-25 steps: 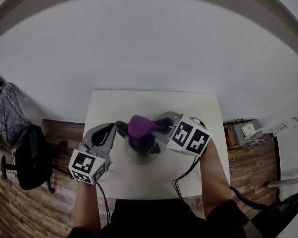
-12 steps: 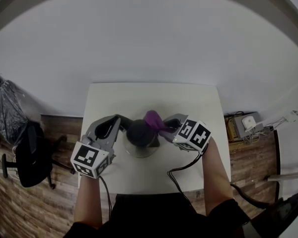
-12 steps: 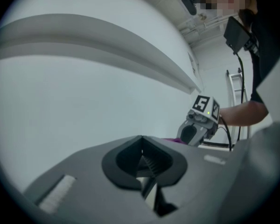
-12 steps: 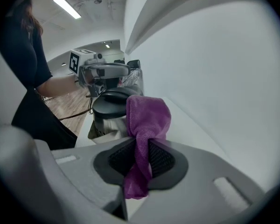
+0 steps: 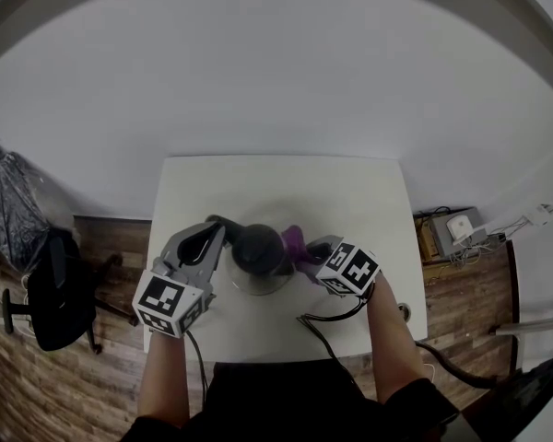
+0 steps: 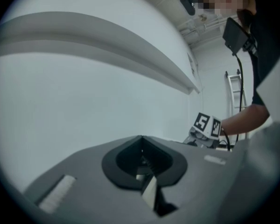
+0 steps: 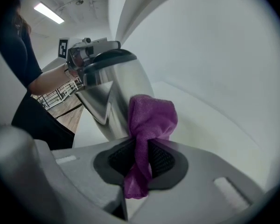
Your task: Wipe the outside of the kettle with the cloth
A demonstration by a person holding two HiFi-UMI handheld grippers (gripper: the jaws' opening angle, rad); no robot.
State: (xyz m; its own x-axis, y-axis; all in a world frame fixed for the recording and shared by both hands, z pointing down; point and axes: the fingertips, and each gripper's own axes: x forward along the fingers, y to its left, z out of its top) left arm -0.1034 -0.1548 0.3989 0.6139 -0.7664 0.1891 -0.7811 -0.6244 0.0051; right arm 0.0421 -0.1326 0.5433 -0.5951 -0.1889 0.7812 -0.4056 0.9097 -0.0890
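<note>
Nearest the person were two grippers, each carrying one cube [image 5: 169, 304] printed with black-and-white square markers. The right gripper [image 7: 140, 160] had its jaws clamped on one purple cloth [image 7: 149, 118], whose bunched end pressed against the side of the single steel kettle [image 7: 114, 94]. The left gripper [image 5: 212, 239] had its jaws fully closed with nothing between them. It sat at the kettle's black handle [image 5: 223, 224], possibly resting on it. The kettle stood near the middle of the white tabletop [image 5: 286, 182], with a plain white wall [image 5: 276, 81] beyond.
</note>
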